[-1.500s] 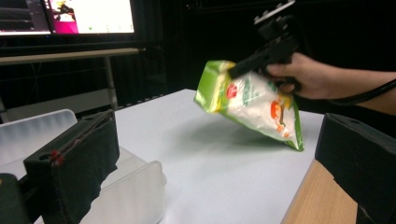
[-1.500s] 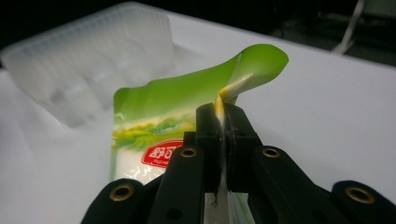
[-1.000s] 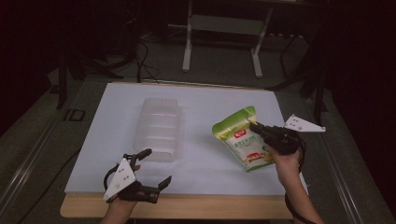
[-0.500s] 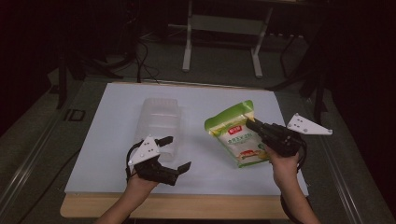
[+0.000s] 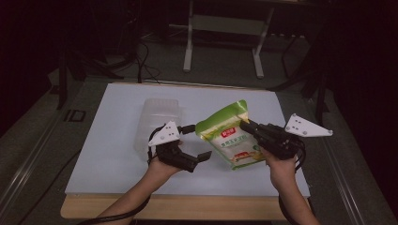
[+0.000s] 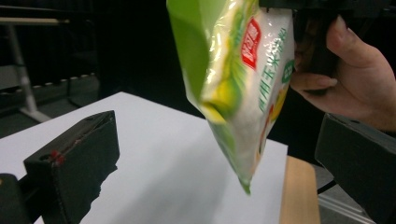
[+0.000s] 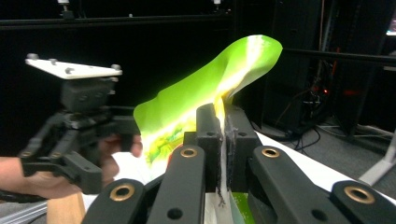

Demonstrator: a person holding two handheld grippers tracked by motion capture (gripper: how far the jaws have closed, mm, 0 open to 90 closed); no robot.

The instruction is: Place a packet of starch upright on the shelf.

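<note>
Gripping a green snack bag [image 5: 232, 140] by its edge, the right tongs [image 5: 245, 125] hold it up off the table [image 5: 108, 159] while the left tongs [image 5: 199, 143] stand apart beside it.

In the right gripper view the two black jaws are pressed together on the bag's [image 7: 205, 107] thin sealed edge, the green top curling up toward 12 o'clock above them. The bag hangs clear of the white table, its lower corner pointing down in the left gripper view [image 6: 238, 93]. The left tongs' jaws are spread wide with nothing between the pads, one jaw at about 9 o'clock of the bag and just beside it in the high view. A clear plastic container [image 5: 157, 124] lies on the table at roughly 10 o'clock from the left tongs.
</note>
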